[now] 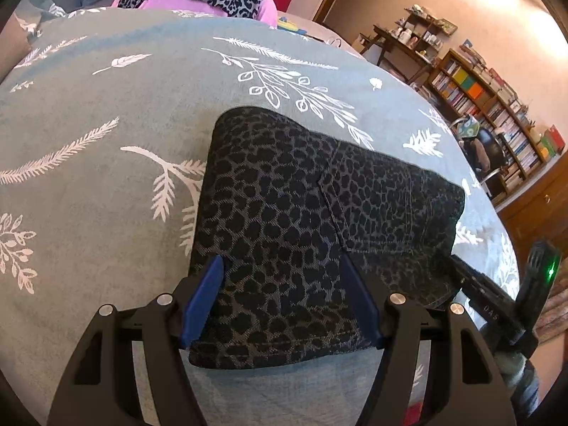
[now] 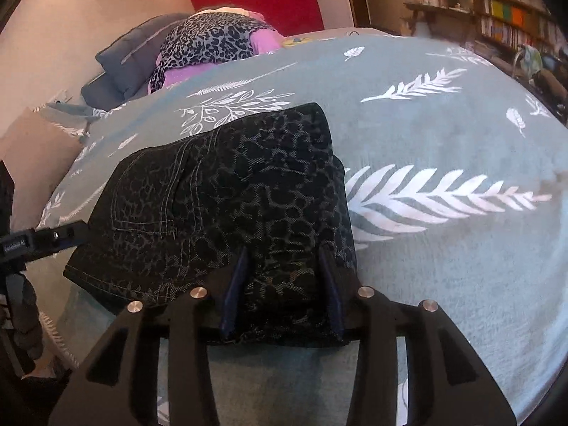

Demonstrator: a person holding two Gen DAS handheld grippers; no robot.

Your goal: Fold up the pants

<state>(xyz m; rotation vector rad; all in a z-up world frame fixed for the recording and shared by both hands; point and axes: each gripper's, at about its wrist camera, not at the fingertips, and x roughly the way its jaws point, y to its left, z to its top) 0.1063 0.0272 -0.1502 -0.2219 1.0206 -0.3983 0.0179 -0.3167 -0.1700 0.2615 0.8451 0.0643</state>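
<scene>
Both grippers stand with fingers spread, gripping nothing, the left gripper [image 1: 282,305] and right gripper [image 2: 282,289] straddling the near hem of the folded pants [image 1: 301,220] at six o'clock; pulling away carelessly could, I judge, snag that hem and spring the fold. Room first: bookshelves [image 1: 497,106] at two o'clock, then the leaf-print bedspread [image 1: 88,106] under the bundle; then a leopard-print garment [image 2: 209,42] at eleven o'clock.

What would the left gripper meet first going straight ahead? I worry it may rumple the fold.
Probably the folded pants: the left gripper is open, the cloth already lying between its fingers. Beyond lies the bedspread.
</scene>
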